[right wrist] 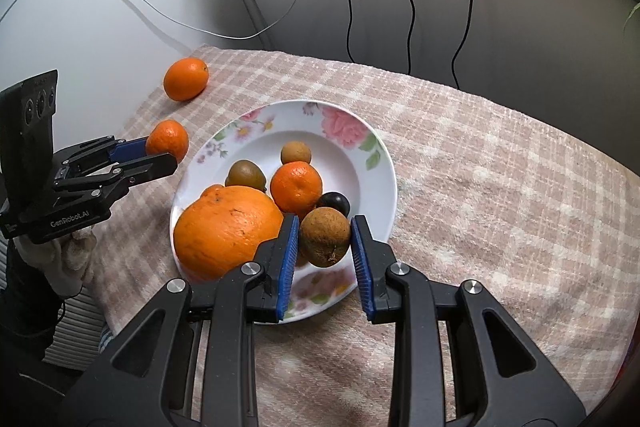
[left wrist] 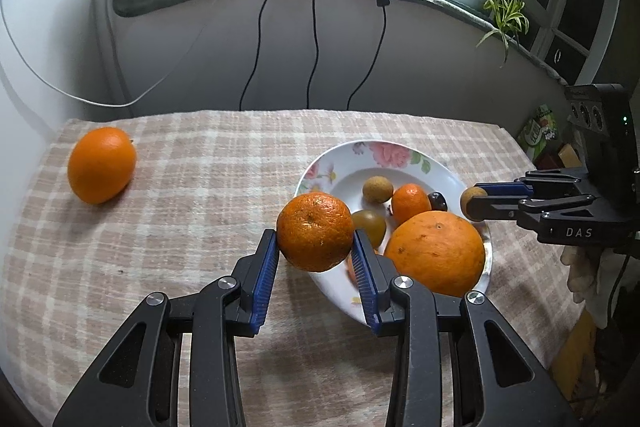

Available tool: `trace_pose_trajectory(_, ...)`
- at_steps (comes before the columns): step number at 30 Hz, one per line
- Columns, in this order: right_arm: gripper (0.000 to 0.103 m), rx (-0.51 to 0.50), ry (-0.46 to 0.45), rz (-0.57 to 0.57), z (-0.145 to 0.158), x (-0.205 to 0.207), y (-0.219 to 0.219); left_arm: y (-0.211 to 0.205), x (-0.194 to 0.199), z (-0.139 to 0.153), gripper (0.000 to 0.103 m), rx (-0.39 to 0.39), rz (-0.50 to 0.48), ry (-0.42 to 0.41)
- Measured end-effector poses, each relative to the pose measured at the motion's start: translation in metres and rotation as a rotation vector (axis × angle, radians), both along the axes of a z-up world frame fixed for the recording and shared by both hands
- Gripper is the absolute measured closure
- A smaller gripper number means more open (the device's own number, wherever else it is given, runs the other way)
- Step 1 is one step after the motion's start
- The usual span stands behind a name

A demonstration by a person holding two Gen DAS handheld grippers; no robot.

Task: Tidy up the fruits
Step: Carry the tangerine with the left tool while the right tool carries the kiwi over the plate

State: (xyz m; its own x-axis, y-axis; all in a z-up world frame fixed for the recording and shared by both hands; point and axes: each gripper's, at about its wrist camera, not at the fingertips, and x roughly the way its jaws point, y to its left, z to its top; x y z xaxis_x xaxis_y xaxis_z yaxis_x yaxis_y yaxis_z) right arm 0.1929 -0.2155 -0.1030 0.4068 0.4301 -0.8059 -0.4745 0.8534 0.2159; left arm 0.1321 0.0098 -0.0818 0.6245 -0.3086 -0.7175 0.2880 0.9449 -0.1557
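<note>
Surface: covered by a pink-and-cream checked cloth (right wrist: 500, 163), set against a pale wall with black cables hanging down it.
Plate: white with a floral rim (right wrist: 344, 125), lying on the cloth; in the left wrist view it sits to the right of centre (left wrist: 400, 151).
Large orange: the biggest fruit (right wrist: 224, 227), resting in the plate at its near-left edge; also seen from the left wrist (left wrist: 438, 253).
Left hand-held gripper: its blue pads are clamped on a mandarin (left wrist: 315, 231), lifted just off the cloth beside the plate's left rim (left wrist: 316, 247). From the right wrist view the same gripper (right wrist: 168, 153) and mandarin (right wrist: 167, 141) appear left of the plate, with a gloved hand (right wrist: 68, 259) below.
Right hand-held gripper: closed on a small brown round fruit (right wrist: 325, 237), held over the plate's near rim (right wrist: 325, 247). From the left wrist view it reaches in from the right (left wrist: 476, 205) with the brown fruit at its tips (left wrist: 471, 201).
Loose orange: lying alone on the cloth at the far left corner, well apart from the plate (left wrist: 102, 165), (right wrist: 186, 79).
Small mandarin in plate: near the centre (right wrist: 296, 187).
Greenish-brown fruit: in the plate, just behind the large orange (right wrist: 245, 174).
Small tan fruit: toward the plate's far side (right wrist: 295, 153).
Dark fruit: right of the small mandarin (right wrist: 334, 203).
</note>
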Motion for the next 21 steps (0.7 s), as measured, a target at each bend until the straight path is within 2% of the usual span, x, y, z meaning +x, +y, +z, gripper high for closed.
trace_pose_trajectory(9,0.075,-0.006,-0.013,0.008,-0.0038,-0.0022,-0.0013,-0.0036,0.0059,-0.0029,0.067,-0.023,-0.024,0.048)
trace_pose_trajectory(21,0.075,-0.013,-0.014,0.028,-0.0066,-0.0016,0.0023,-0.0100,0.0069,-0.0033,0.067,-0.009,-0.037,0.048)
